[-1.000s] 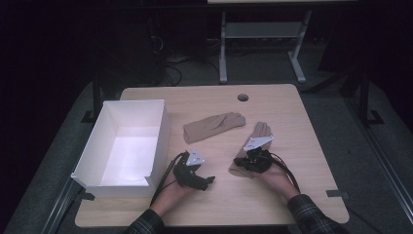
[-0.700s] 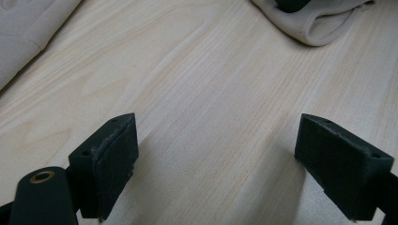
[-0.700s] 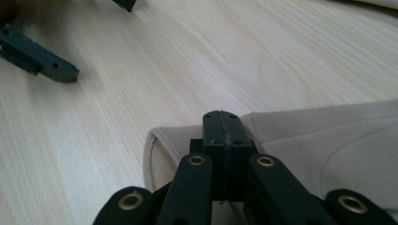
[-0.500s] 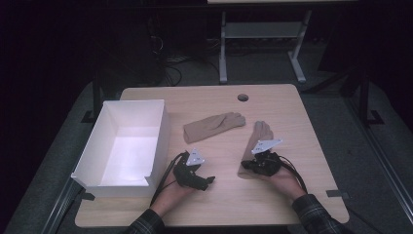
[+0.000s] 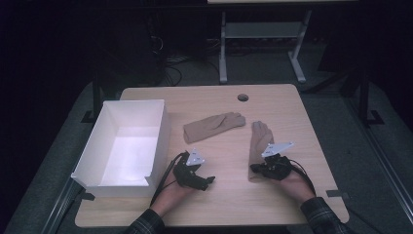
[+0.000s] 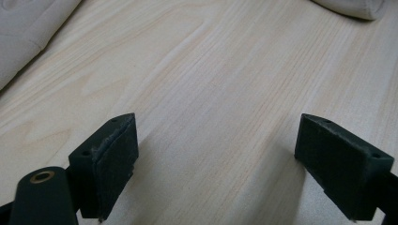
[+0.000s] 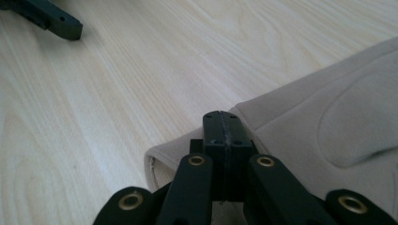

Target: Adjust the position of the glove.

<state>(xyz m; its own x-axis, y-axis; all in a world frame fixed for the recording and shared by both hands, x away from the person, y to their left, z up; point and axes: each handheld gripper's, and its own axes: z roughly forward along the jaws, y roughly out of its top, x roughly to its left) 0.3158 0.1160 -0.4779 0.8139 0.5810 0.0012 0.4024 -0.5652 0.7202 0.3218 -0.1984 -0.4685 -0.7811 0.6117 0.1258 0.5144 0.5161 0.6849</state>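
On table: right gripper [image 5: 256, 169] pinches glove [image 5: 258, 146] cuff | left gripper [image 5: 207, 183] low (jaws apart)

Dark room, grey carpet [image 5: 341, 122], metal-legged desk [image 5: 263, 36] behind

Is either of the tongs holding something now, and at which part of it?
The right tongs are shut on the cuff edge of the near glove. The left tongs are open over bare table, holding nothing.
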